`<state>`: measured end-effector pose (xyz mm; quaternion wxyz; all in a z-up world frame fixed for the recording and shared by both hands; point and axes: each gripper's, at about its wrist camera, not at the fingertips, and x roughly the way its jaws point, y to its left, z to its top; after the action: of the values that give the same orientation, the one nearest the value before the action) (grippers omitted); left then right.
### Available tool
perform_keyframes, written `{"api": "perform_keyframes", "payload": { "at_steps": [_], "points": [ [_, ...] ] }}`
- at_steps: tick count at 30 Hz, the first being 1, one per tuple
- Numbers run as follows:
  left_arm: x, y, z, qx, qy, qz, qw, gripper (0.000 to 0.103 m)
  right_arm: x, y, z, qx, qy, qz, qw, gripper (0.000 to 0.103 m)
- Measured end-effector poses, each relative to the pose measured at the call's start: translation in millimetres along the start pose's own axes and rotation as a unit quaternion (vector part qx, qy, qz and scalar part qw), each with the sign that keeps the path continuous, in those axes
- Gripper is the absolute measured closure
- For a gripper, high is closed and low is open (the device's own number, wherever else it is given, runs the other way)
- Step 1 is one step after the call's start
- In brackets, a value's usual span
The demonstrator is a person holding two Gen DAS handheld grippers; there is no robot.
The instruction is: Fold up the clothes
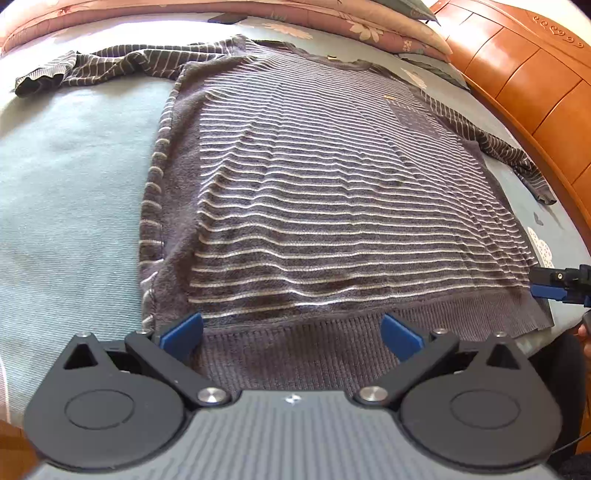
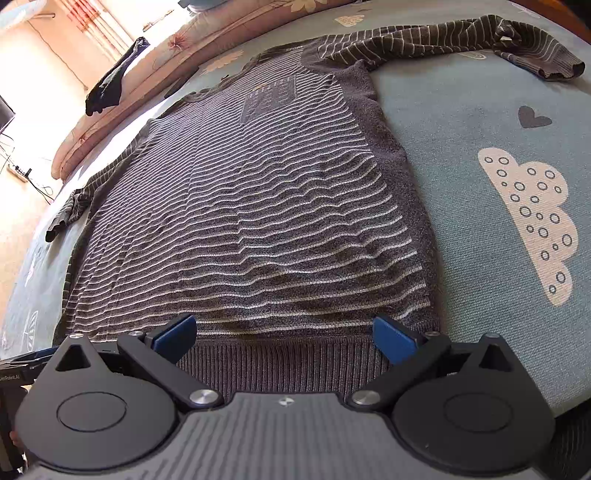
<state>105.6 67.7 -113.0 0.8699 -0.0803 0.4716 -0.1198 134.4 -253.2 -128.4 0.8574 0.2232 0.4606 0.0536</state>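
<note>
While both my claws hover spread wide, left gripper (image 1: 291, 334) and right gripper (image 2: 284, 334), the grey white-striped knit sweater (image 1: 314, 192) stretches lengthwise toward twelve o'clock on the bed, hem nearest.

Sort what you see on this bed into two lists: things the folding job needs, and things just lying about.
Needed: grey knitted sweater with white stripes; left hand-held gripper; right hand-held gripper.

Lying about: dark garment draped over the pink floral quilt; pink floral quilt; dark flat phone-like object.
</note>
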Motion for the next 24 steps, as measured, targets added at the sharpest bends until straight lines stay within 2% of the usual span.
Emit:
{"api": "perform_keyframes", "payload": {
  "at_steps": [3,6,10,12,15,19,21,24],
  "points": [
    [-5.6,6.7,12.8,-0.010,-0.037,-0.016,0.9991,0.001,1.3,1.6,0.0,0.001,-0.003,-0.005,1.000,0.000],
    [12.3,14.7,22.8,-0.034,-0.033,-0.031,0.9984,0.001,3.2,5.5,-1.0,-0.004,-0.006,-0.013,1.000,0.000],
    [22.0,25.3,16.7,-0.059,-0.039,-0.001,0.9975,0.001,4.8,11.2,-3.9,-0.024,-0.007,-0.022,0.999,0.000],
    [16.0,29.8,12.0,-0.061,-0.025,0.026,0.9975,0.001,5.1,12.7,-5.2,-0.030,-0.008,-0.024,0.999,0.000],
    [0.7,41.3,16.9,-0.075,-0.031,-0.011,0.9966,0.001,6.2,14.2,-5.3,-0.033,-0.011,-0.029,0.999,0.000],
    [-11.6,48.1,48.1,-0.083,-0.083,-0.057,0.9915,0.001,9.5,19.6,-4.1,-0.042,-0.007,-0.043,0.998,0.000],
    [-1.3,50.5,68.1,-0.082,-0.092,-0.072,0.9898,0.001,10.7,22.0,-4.5,-0.047,-0.005,-0.049,0.998,0.000],
    [29.7,57.8,88.5,-0.096,-0.076,-0.083,0.9890,0.001,11.8,24.3,-5.1,-0.055,-0.003,-0.056,0.997,0.000]
  ]
}}
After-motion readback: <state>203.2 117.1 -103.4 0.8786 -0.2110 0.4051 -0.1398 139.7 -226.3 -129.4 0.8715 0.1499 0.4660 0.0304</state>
